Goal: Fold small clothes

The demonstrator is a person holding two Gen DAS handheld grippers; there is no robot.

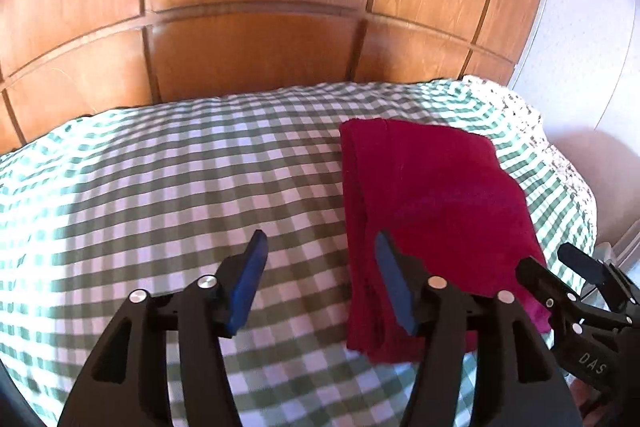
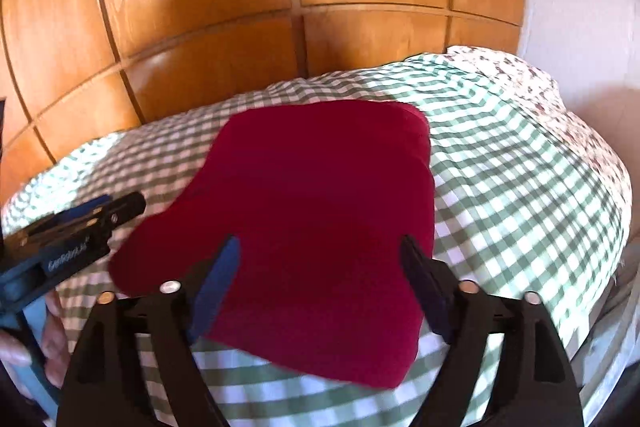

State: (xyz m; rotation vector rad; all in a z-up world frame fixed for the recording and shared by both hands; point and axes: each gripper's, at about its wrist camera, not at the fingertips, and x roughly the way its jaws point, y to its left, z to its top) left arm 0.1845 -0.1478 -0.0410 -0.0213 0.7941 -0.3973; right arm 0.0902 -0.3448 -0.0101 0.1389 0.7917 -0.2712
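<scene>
A dark red garment point(image 1: 432, 211) lies folded flat on the green-and-white checked bedcover point(image 1: 180, 187). In the right wrist view the garment point(image 2: 320, 211) fills the middle of the bed. My left gripper point(image 1: 320, 247) is open and empty, hovering over the garment's left edge and the cover beside it. My right gripper point(image 2: 320, 251) is open and empty, held above the garment's near part. The right gripper also shows at the right edge of the left wrist view point(image 1: 560, 263), and the left gripper at the left edge of the right wrist view point(image 2: 116, 207).
A wooden panelled headboard or wardrobe point(image 1: 260, 7) stands behind the bed. A floral-patterned sheet point(image 2: 560, 99) shows at the bed's right edge, next to a white wall point(image 2: 580, 7). The bedcover point(image 2: 500, 167) lies bare to the left and right of the garment.
</scene>
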